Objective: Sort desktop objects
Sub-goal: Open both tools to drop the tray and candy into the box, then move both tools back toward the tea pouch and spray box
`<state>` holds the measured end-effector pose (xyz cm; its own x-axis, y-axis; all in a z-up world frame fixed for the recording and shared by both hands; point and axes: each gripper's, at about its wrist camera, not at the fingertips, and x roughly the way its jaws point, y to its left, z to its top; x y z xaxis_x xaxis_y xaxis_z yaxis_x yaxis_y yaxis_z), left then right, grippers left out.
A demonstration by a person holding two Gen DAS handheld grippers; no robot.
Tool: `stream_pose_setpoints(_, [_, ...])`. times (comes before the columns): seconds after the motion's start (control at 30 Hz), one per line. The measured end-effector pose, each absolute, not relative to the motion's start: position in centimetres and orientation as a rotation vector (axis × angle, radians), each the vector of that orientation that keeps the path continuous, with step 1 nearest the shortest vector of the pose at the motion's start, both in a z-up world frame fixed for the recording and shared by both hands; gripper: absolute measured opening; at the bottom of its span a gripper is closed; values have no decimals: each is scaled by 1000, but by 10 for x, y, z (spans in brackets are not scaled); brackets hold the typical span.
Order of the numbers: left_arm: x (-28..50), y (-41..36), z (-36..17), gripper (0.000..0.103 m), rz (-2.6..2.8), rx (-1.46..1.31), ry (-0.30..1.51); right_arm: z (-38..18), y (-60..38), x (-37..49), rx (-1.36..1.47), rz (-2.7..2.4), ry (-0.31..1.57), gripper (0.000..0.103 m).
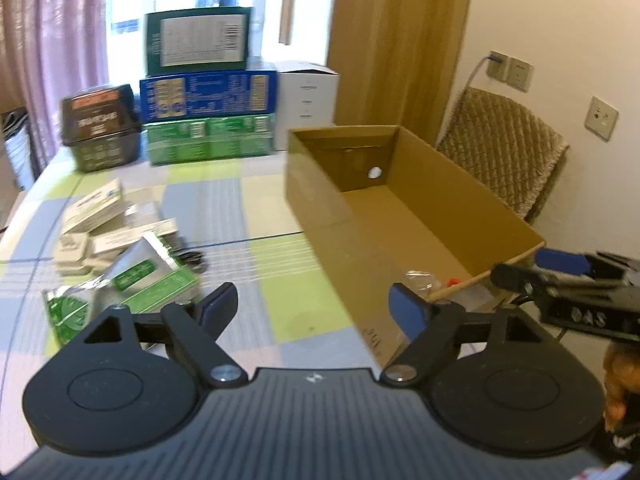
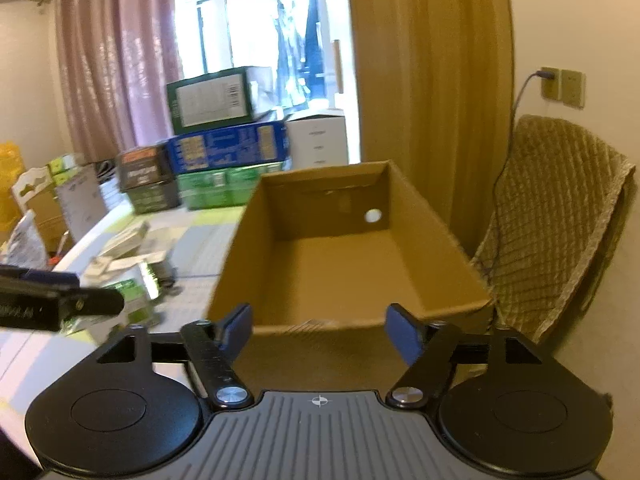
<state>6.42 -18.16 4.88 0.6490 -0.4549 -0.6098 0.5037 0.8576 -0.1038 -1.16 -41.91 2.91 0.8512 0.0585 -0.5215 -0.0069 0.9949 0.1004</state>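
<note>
Both tongs, left (image 1: 312, 308) and right (image 2: 318, 330), gape empty. Silver-green foil pouches (image 1: 136, 276) lie on checked bench (image 1: 256, 208) beside open brown cardboard box (image 1: 404, 216); probably light, slippery — pinch an edge.

Cardboard box (image 2: 340, 256) open-topped; packet pile (image 1: 120, 248) beside.

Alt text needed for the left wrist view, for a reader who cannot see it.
The open, empty left gripper hovers over a checked tablecloth beside an open cardboard box. A loose pile of small boxes and foil packets lies to the left, stacked cartons stand behind, and the right gripper enters from the right edge.
</note>
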Motion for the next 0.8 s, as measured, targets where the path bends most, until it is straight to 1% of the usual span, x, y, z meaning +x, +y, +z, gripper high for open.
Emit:
stream_pose_setpoints(0.1, [59,-161,49,86,-514,59,670,28,-403,-20,93,59,563,81])
stream_pose_setpoints(0.13, [57,-154,49,90,-504,58,669,28,-398,-22,92,68,565,84])
stream_pose_setpoints(0.2, [54,-139,49,92,-478,56,667,29,-389,-27,86,83,566,90])
stream_pose_setpoints(0.27, [51,-125,49,96,-456,49,671,29,-379,-29,80,103,571,98])
stream_pose_setpoints(0.3, [50,-118,48,96,-445,45,673,29,-374,-29,77,113,572,100])
stream_pose_setpoints(0.4, [47,-98,47,102,-416,35,672,31,-360,-30,62,141,572,101])
stream_pose_setpoints(0.8, [43,-31,39,101,-304,2,700,26,-308,-27,2,239,594,101])
